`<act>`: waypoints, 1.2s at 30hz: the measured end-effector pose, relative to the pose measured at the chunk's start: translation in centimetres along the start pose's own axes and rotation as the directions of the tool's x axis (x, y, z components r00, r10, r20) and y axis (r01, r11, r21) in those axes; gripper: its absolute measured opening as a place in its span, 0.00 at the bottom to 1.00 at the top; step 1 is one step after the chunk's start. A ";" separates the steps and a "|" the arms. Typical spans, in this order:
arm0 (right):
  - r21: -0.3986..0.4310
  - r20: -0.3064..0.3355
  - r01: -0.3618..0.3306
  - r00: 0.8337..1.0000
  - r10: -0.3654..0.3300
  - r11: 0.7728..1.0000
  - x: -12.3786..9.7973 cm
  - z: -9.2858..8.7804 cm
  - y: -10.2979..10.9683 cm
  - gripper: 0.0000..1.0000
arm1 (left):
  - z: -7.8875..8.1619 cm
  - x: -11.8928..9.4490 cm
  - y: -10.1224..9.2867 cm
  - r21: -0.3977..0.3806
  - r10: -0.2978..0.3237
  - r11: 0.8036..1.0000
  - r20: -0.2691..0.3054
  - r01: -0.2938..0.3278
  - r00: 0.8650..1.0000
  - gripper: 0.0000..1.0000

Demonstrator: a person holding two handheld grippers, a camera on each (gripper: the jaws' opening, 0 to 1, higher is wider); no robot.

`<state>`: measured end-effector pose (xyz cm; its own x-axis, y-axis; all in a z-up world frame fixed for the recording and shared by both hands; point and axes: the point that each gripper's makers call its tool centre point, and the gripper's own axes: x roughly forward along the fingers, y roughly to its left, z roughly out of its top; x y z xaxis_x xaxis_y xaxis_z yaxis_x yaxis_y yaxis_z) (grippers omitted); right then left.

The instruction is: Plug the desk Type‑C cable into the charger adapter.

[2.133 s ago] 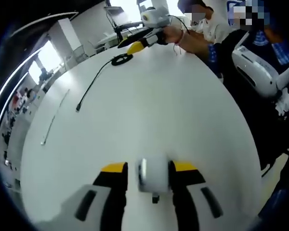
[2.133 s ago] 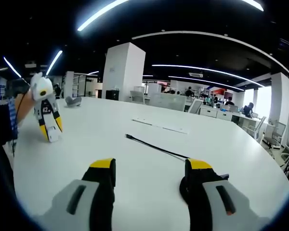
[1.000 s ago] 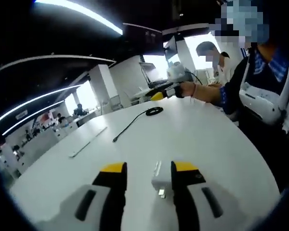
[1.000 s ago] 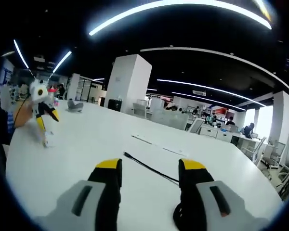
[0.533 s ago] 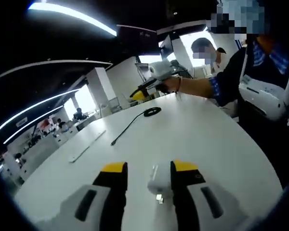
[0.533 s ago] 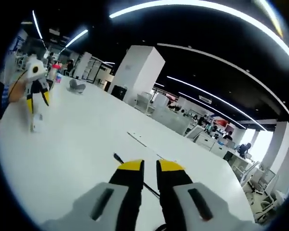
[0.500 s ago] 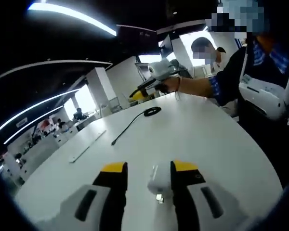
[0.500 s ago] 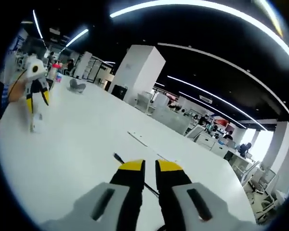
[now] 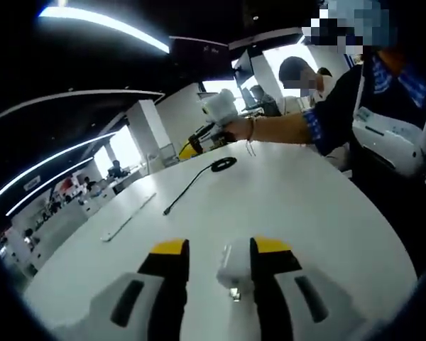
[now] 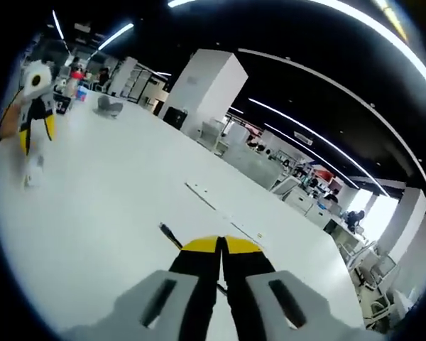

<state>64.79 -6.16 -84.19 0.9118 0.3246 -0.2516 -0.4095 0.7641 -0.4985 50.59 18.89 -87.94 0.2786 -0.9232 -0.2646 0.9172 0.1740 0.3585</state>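
- Left gripper view: the left gripper (image 9: pixel 213 250) stands partly open, its yellow-tipped jaws apart, with a white charger adapter (image 9: pixel 234 264) resting against the inner face of the right-hand jaw (the other jaw does not touch it, so whether it is truly grasped cannot be told).
- On the white worktop (image 9: pixel 291 206) farther off lies the black Type-C cable (image 9: pixel 199 177), one end coiled, the plug end free.
- Right gripper view: the right gripper (image 10: pixel 220 247) has its jaws clenched together on the cable (image 10: pixel 172 237), whose plug end sticks out beyond the tips.
- No readable writing or brand shows on anything.
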 end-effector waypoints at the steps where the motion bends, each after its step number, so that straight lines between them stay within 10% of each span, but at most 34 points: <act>1: -0.008 -0.001 -0.019 1.000 0.019 1.000 0.4 0.1 0.2 0.01 | 0.1 0.0 0.0 -0.002 0.000 1.000 0.003 0.000 1.000 0.34; 8: -0.031 -0.015 -0.179 0.984 0.179 0.983 2.5 0.9 2.3 0.06 | 0.4 -0.2 -0.2 -0.022 -0.014 1.000 0.026 0.014 1.000 0.36; 14: -0.141 -0.114 -0.378 0.924 0.364 0.915 3.6 1.3 5.2 0.12 | 0.6 -0.2 -0.5 -0.032 -0.031 0.999 0.037 0.032 0.999 0.36; 26: -0.251 -0.306 -0.535 0.835 0.458 0.807 6.6 1.5 6.1 0.18 | 0.8 -0.4 -0.7 -0.027 -0.034 0.999 0.048 0.035 0.998 0.37; 36: -0.311 -0.483 -0.693 0.705 0.520 0.651 7.7 0.4 7.8 0.18 | 0.5 -0.3 -0.8 -0.029 -0.043 0.999 0.039 0.044 0.998 0.37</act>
<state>68.63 2.54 -89.65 0.4148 0.3572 -0.8369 -0.9077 0.0991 -0.4077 49.65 18.83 -87.73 0.2279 -0.9425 -0.2443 0.9365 0.1435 0.3201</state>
